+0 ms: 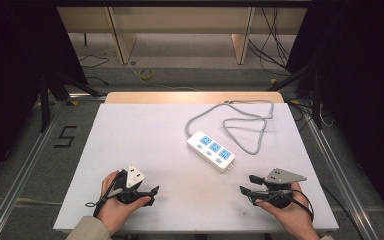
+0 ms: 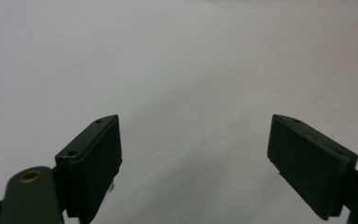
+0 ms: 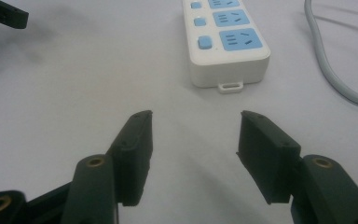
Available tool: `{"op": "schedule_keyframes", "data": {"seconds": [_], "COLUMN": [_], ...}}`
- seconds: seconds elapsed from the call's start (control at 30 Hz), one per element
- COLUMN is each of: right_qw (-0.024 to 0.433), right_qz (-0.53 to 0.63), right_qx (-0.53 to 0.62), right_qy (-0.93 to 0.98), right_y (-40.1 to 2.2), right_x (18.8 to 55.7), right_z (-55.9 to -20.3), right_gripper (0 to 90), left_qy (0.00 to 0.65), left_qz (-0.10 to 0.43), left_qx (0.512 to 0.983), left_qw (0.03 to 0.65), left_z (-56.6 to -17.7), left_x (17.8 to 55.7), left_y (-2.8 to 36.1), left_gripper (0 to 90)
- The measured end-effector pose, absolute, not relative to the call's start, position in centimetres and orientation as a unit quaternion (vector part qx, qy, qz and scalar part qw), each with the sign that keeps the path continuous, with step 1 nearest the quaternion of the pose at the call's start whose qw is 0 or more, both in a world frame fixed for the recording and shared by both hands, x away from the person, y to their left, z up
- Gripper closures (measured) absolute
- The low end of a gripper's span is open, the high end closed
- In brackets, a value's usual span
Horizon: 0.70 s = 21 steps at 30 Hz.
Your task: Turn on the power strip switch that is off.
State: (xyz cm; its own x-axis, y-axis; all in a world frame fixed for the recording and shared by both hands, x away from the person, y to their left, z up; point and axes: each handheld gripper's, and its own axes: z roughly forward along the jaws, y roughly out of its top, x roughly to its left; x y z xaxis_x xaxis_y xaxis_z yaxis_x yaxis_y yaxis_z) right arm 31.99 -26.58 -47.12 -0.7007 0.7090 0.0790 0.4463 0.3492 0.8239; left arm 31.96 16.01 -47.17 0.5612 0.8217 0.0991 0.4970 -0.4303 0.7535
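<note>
1. High view: both hands rest at the near edge of the white worktop (image 1: 145, 130); left gripper (image 1: 150, 196) and right gripper (image 1: 247, 185) stand released, holding nothing. Power strip (image 1: 211, 150) lies mid-worktop, untouched, its grey cable (image 1: 252, 125) looped behind.
2. Left gripper view: jaws wide apart over bare worktop.
3. Right gripper view: jaws spread, power strip (image 3: 226, 39) just ahead. Judgement: work not yet begun; the approach and grasp remain.

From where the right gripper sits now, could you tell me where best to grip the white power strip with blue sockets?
Probably grip the white power strip with blue sockets across its narrow width at the near end, by the small tab. It lies flat and cable-free there; the grey cable leaves the far end. The right gripper, open, already faces it.
</note>
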Motion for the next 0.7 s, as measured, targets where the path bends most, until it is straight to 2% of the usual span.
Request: {"op": "schedule_keyframes", "data": {"seconds": [0.17,0.53,0.7], "right_qw": [0.149,0.157,0.160], "right_qz": [0.438,0.398,0.390], "right_qx": [0.356,0.345,0.345], "right_qy": [0.812,0.835,0.838], "right_y": [-26.7,-26.6,-26.5], "right_x": [32.0,32.4,32.6], "right_z": [-47.0,-46.2,-45.7], "right_gripper": [51.1,84.3,90.0], "left_qy": [0.405,0.409,0.411], "left_qz": [0.239,0.247,0.250], "left_qx": [0.810,0.804,0.802], "left_qw": [0.350,0.353,0.355], "left_z": [-47.1,-47.2,-47.2], "left_x": [32.0,31.9,32.0], "left_y": [16.0,15.9,16.0], "left_gripper": [19.0,21.5,22.5]}}
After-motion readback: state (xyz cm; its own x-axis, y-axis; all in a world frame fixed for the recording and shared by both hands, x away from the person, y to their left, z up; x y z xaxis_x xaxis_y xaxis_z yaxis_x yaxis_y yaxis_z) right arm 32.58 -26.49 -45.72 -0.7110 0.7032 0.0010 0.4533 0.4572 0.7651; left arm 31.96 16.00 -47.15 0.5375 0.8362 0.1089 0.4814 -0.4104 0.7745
